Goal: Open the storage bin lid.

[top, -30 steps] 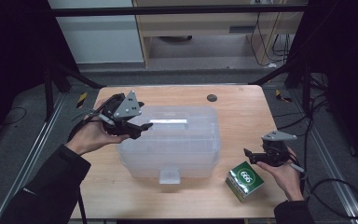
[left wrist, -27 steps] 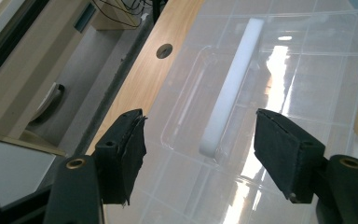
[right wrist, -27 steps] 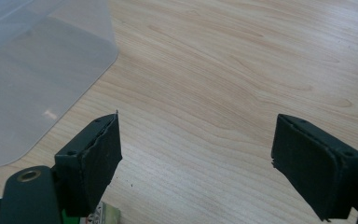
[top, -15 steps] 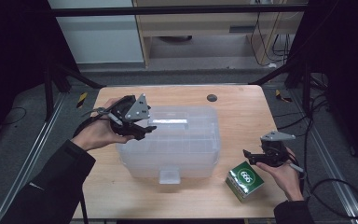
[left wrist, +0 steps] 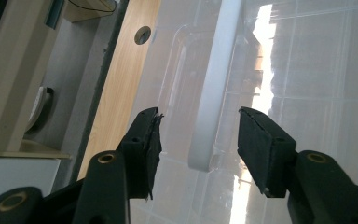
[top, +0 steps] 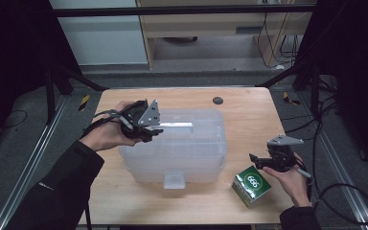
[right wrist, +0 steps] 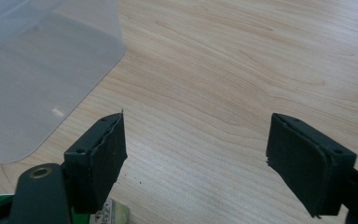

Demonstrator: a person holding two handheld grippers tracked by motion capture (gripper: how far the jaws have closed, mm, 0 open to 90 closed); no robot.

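Translucent plastic storage box [top: 182,143] sits mid-worktop [top: 249,110], white lid handle [left wrist: 212,88] now between the closing jaws of the left gripper [left wrist: 198,140], pads not yet touching: grasp looks imminent. Right of the box, right gripper [right wrist: 193,149] hangs wide, empty, beside green carton [top: 251,184].

Wooden table [top: 249,110] seen from above, with a clear plastic box [top: 177,148] in the middle. Left gripper [top: 149,130] over the box lid at the near end of its white handle [top: 176,126], jaws just closing (contact with the handle impossible to tell from here). Right gripper [top: 257,160] held just above a green carton [top: 252,184] near the table's front right corner, jaws parted.
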